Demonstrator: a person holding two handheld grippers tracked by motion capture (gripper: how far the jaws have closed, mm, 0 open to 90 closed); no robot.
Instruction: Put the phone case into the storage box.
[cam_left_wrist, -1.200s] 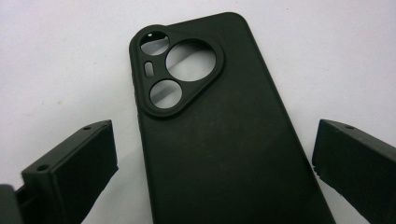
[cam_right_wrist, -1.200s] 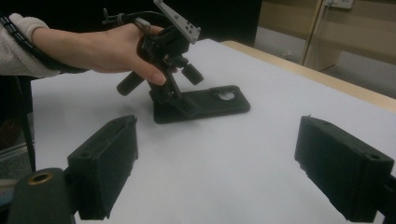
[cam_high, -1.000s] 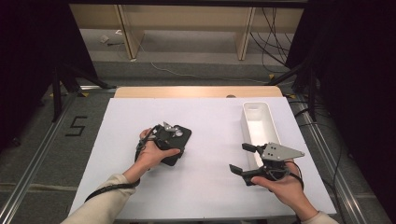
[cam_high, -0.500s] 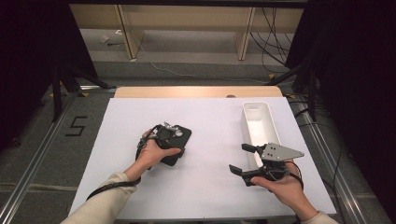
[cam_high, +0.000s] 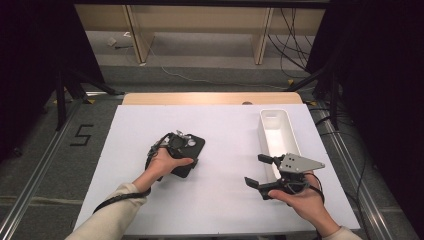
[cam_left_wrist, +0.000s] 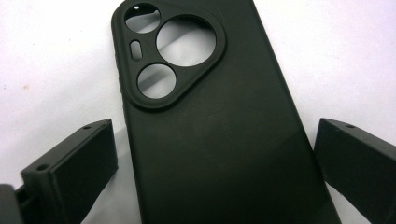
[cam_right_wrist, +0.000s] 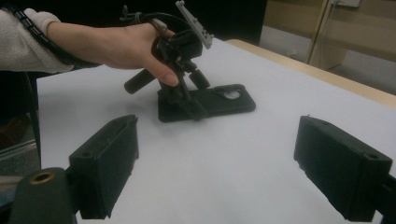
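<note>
A black phone case (cam_left_wrist: 219, 140) lies back-up on the white table (cam_high: 225, 125), its camera cut-outs toward the far end. My left gripper (cam_left_wrist: 212, 126) points down over it and straddles it. Its jaws are open, with a thin strip of table showing on each side of the case. In the high view the left gripper (cam_high: 181, 150) covers part of the case (cam_high: 196, 145). My right gripper (cam_high: 253, 169) hovers at the right of the table, open, nothing between its jaws. From the right gripper (cam_right_wrist: 217, 123) I see the left hand's gripper (cam_right_wrist: 187, 100) standing on the case (cam_right_wrist: 229, 100).
A long white bin (cam_high: 277, 132) stands at the right, just beyond my right gripper. A wooden strip (cam_high: 210, 97) runs along the table's far edge. Dark frames and cables lie on the floor beyond.
</note>
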